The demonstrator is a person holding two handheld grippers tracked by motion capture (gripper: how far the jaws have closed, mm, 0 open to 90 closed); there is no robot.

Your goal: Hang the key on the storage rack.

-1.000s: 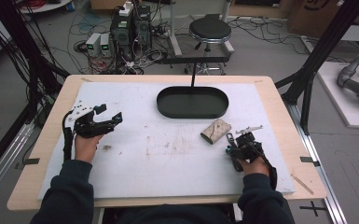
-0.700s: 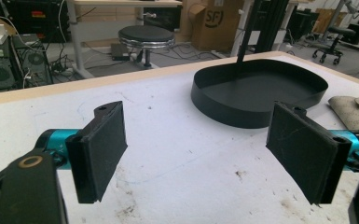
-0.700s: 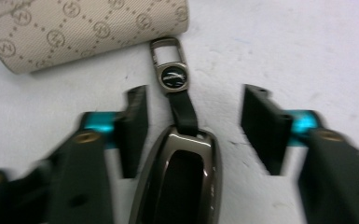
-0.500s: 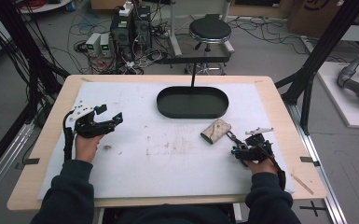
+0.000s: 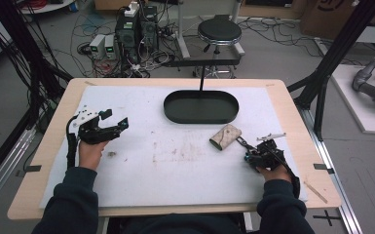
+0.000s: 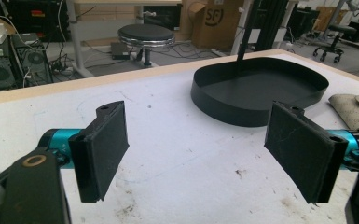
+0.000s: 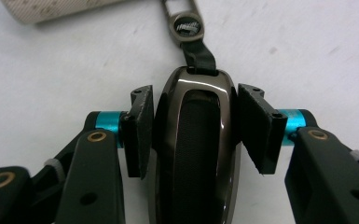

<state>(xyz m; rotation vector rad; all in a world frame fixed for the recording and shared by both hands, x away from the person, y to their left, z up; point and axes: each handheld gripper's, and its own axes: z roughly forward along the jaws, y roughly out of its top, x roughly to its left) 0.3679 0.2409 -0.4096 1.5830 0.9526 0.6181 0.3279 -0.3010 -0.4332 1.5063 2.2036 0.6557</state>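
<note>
Jaws of the right gripper (image 7: 193,128) have just closed onto the dark glossy key fob (image 7: 193,154) at lower centre, gripping its sides so the strap trails freely toward the beige pouch (image 5: 225,137). Left gripper (image 6: 205,154) waits wide apart.

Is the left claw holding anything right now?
No: in the left gripper view the left claw stands wide open over the bare white mat, with nothing between its pads.

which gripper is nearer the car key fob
Right. The right gripper has its jaws on either side of the key fob; the left gripper hangs open far across the mat.
</note>
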